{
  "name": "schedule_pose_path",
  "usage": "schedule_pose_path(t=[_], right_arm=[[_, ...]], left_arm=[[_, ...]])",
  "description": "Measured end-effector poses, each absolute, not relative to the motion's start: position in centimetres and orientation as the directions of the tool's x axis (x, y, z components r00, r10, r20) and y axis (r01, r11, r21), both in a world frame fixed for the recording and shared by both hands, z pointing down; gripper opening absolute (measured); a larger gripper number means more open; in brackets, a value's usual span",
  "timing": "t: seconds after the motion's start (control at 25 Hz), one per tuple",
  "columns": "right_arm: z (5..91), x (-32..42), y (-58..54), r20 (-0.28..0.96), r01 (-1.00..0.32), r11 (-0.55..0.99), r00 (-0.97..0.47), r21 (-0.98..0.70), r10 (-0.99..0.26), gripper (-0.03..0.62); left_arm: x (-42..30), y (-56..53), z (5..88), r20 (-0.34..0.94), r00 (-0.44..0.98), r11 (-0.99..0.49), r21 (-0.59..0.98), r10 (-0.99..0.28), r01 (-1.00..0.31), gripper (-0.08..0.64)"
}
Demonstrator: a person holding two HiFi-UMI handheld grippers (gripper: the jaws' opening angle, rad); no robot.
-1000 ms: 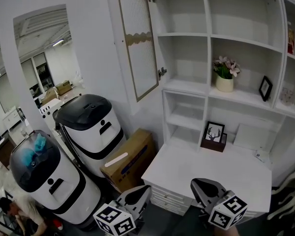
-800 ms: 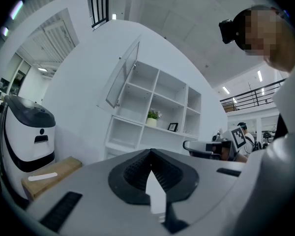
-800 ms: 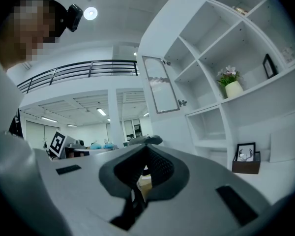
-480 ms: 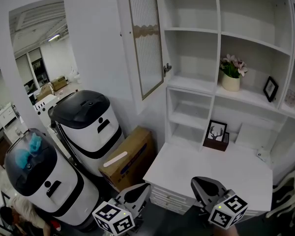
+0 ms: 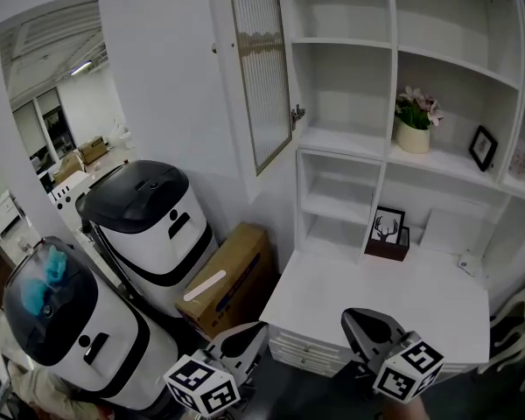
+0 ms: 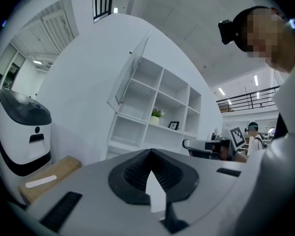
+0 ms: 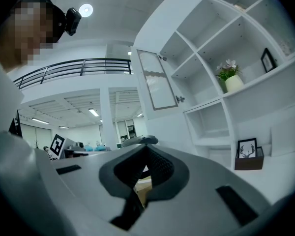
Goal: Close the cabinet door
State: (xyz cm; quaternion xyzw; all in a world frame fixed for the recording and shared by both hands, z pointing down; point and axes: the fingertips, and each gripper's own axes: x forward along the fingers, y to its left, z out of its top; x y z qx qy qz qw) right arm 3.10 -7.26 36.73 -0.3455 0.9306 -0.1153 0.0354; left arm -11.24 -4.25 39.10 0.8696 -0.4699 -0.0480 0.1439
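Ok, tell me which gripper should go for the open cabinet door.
Left, probably. The cabinet door swings out leftward from its hinges, and the left gripper lies nearer its free edge. The right gripper is on the hinge side, by the desk. Both are shut and empty.

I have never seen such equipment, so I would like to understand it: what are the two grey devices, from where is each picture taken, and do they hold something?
A person holds hand-held tongs in each hand: left tongs and right tongs. One picture comes from a camera on the person's head, looking down; the other two come from cameras riding on each tongs. Both are shut and empty. Ahead stands a white desk with a deer picture on it, and higher up the cabinet door stands open.
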Motion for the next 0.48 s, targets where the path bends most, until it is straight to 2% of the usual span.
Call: schedule_pose_path(t=[0.48], right_arm=[[36.9, 0.1, -6.7, 0.043, -0.671, 0.709, -0.732, -0.216, -0.68, 0.005]], left_arm=[[-14.5, -4.4, 39.8, 0.028, 0.582, -0.543, 0.325, -0.813, -0.774, 0.006]])
